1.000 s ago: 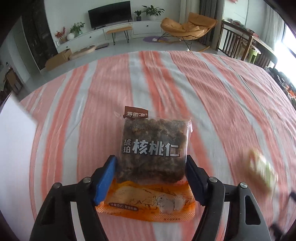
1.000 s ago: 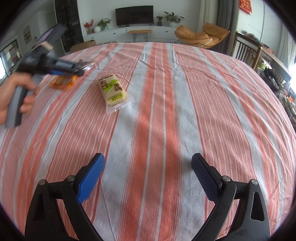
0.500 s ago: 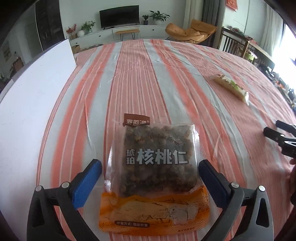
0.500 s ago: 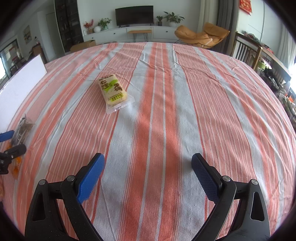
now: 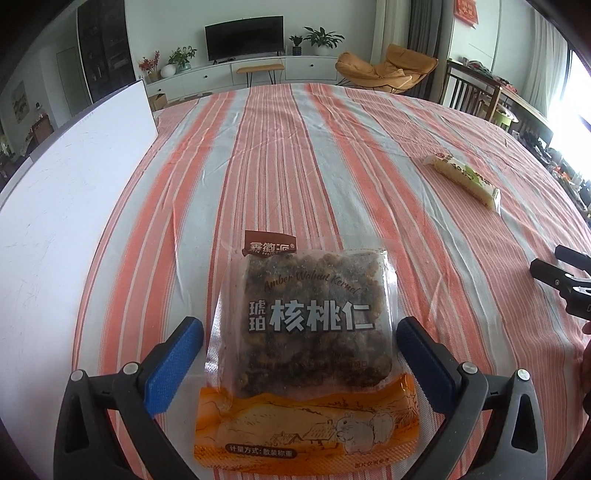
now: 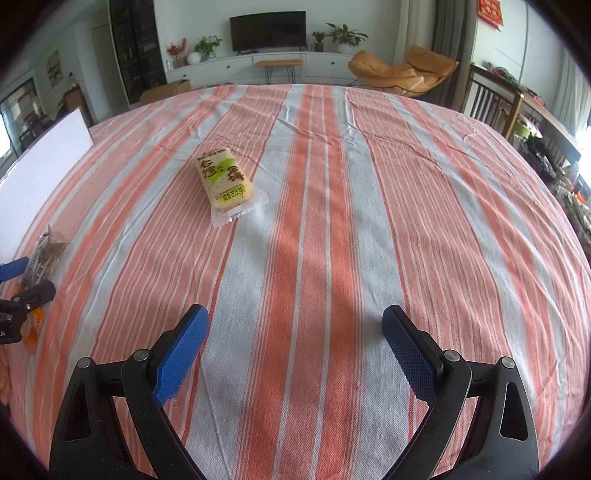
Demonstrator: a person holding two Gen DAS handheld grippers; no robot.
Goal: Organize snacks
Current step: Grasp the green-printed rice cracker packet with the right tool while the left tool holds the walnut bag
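Since the earlier frame, the left gripper has carried the walnut kernel packet across the striped tablecloth to a spot just beside the white board, and its jaws have just been opening: the blue pads now stand clear of the packet on both sides, with the packet lying flat on the cloth between them. Its clear window shows dark glazed nuts under the English words "Amber Walnut Kernel" and large white Chinese characters; a brown brand tab with white characters sits at the top edge, and an orange band with a line drawing of a small animal and a row of fine print runs along the bottom. Well apart from it, toward the middle of the cloth, lies the rice cracker packet, pale with a green patch, dark Chinese characters and a green strip of small print that is too small to read, its clear crimped end pointing toward the right gripper. That gripper hangs over bare cloth with its jaws wide apart and nothing between them. Beyond the table stand a television on a white cabinet, potted plants and an orange lounge chair; wooden chairs line the right edge.
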